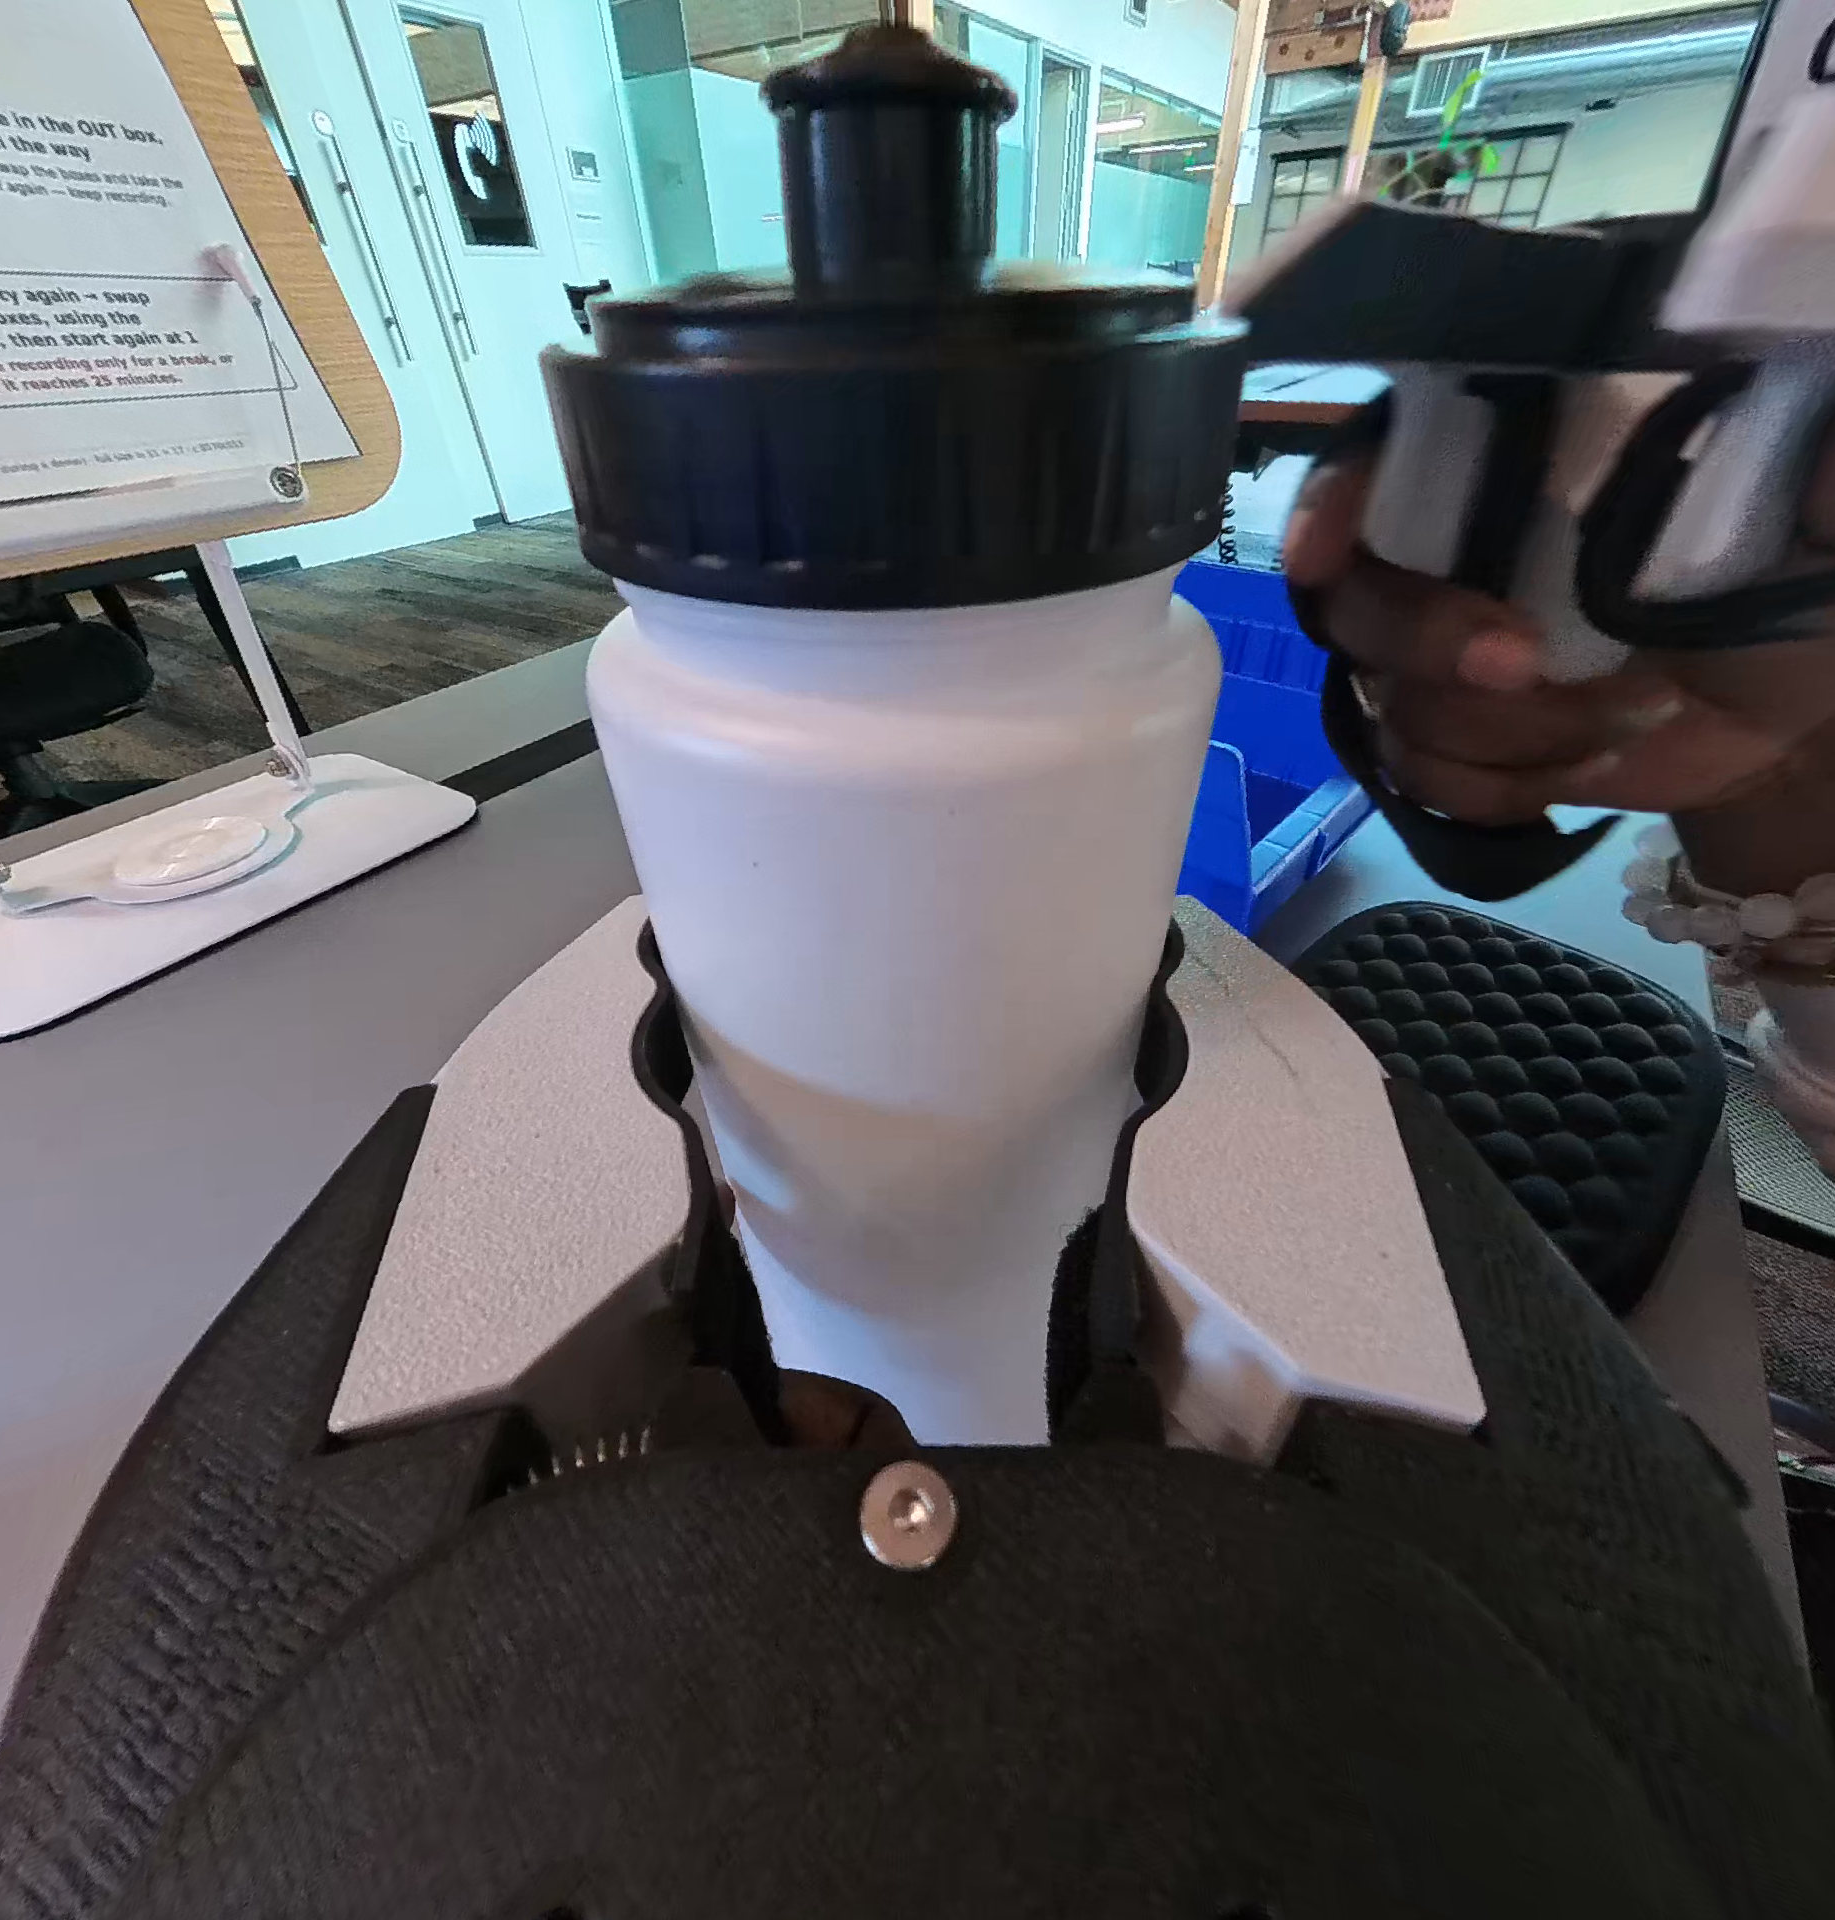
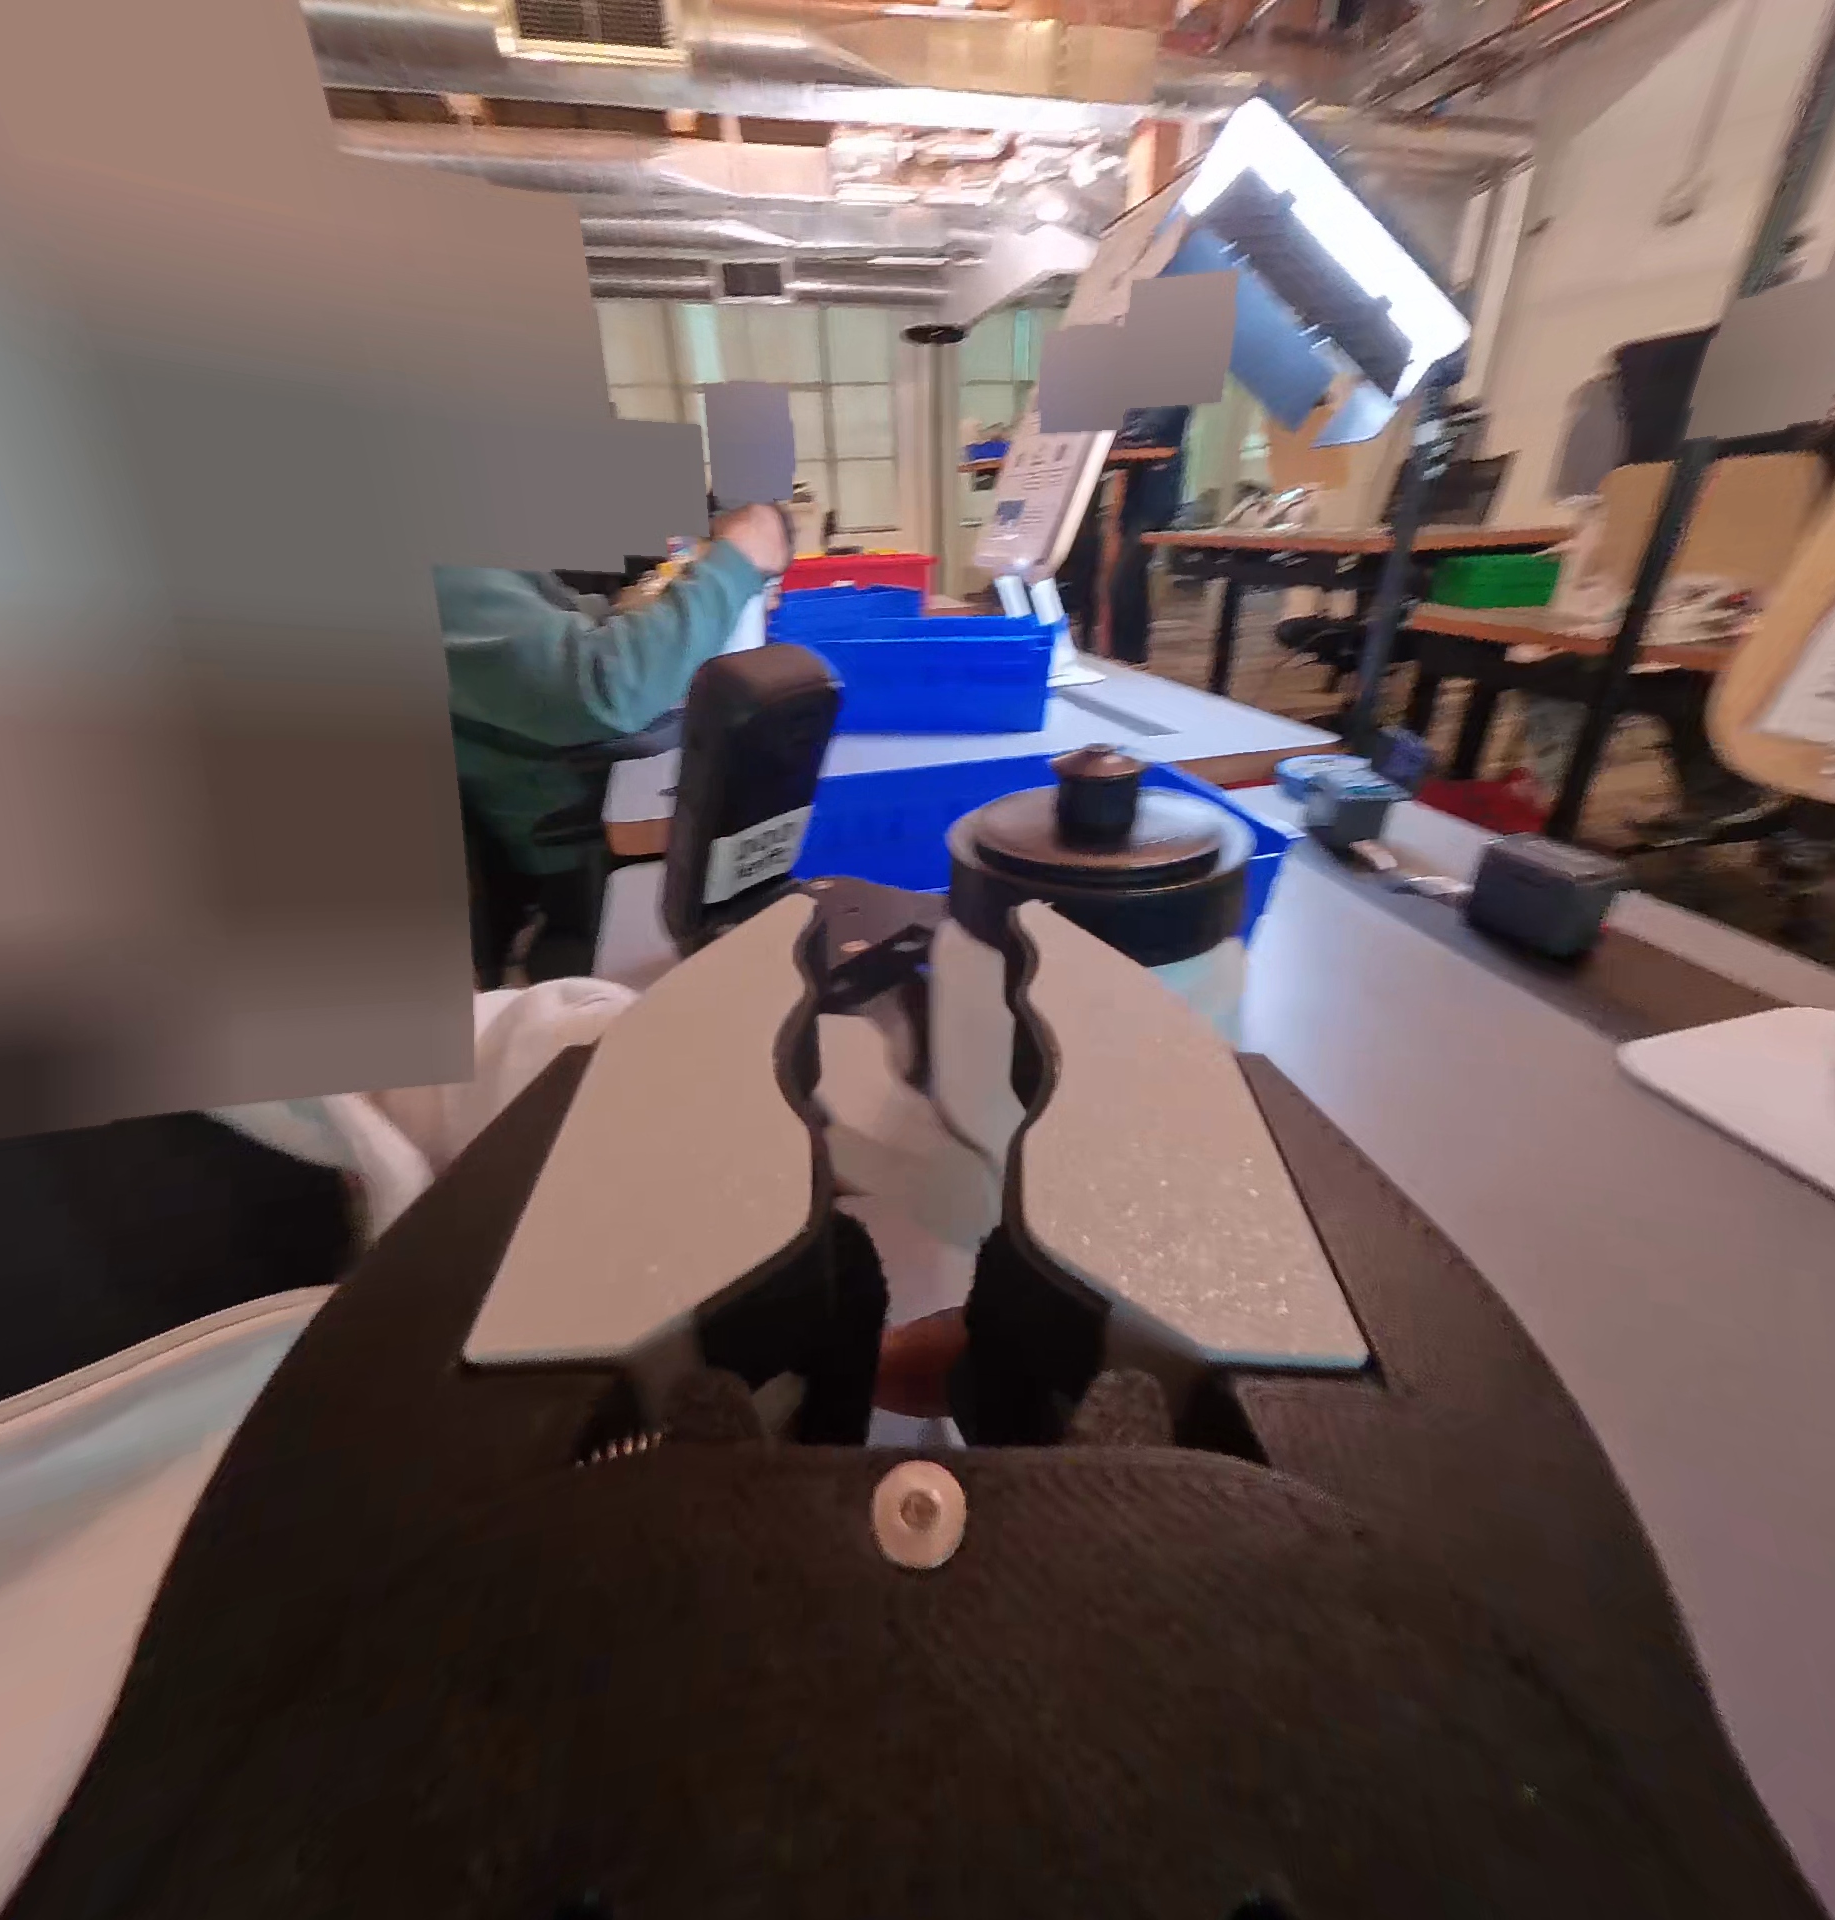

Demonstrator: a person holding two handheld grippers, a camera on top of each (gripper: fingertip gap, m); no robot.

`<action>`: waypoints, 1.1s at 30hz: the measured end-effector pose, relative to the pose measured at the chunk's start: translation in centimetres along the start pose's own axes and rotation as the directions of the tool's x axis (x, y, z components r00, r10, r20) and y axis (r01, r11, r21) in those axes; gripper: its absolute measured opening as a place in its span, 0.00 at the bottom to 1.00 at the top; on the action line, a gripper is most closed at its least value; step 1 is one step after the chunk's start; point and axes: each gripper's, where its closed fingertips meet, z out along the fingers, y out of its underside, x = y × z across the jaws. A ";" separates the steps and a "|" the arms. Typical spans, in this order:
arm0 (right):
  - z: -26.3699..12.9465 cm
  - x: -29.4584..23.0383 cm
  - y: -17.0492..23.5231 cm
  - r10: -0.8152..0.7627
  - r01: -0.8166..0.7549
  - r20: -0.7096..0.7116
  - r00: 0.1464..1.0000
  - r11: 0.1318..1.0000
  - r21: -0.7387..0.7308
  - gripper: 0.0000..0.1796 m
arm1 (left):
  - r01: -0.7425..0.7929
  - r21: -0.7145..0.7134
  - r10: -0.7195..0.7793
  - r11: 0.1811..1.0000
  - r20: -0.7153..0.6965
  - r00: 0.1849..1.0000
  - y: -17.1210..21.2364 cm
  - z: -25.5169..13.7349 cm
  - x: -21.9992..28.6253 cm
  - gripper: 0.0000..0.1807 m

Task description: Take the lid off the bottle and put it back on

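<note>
A white bottle [image 1: 897, 831] with a black push-pull lid [image 1: 892, 457] stands upright in my left gripper [image 1: 908, 987], which is shut on the bottle's body. The lid sits on the bottle. My right gripper [image 1: 1266, 301], held by a hand, comes in from the right at lid height with a fingertip right at the lid's rim. In the right wrist view my right gripper [image 2: 918, 935] is open and empty. The lid [image 2: 1100, 862] lies just beyond its right fingertip, not between the fingers. Part of the left gripper [image 2: 861, 951] shows through the gap.
A sign stand on a white base [image 1: 217, 831] stands at the left on the grey table [image 1: 165, 1195]. A blue bin [image 1: 1256, 727] sits behind the bottle and a black mesh chair part [image 1: 1515, 1091] at the right. More blue bins [image 2: 944, 675], a small grey box [image 2: 1536, 894] and a seated person [image 2: 580, 665] are farther off. The tips of one gripper are about 10 cm away from the tips of the other.
</note>
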 end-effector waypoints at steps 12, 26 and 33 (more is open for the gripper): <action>4.3 2.6 0.5 -0.037 0.044 0.098 0.994 0.997 -0.065 0.51 | 0.002 0.003 -0.001 1.000 -0.034 0.999 0.0 0.0 0.3 0.48; 0.9 3.2 -0.3 -0.132 0.130 -0.014 0.991 0.986 -0.108 0.39 | 0.000 0.006 0.000 1.000 -0.031 1.000 0.0 -0.1 0.3 0.48; 4.8 3.8 -0.3 -0.041 0.071 0.132 0.990 0.971 -0.227 0.37 | -0.002 0.007 0.003 1.000 -0.051 0.999 0.0 -0.2 0.5 0.48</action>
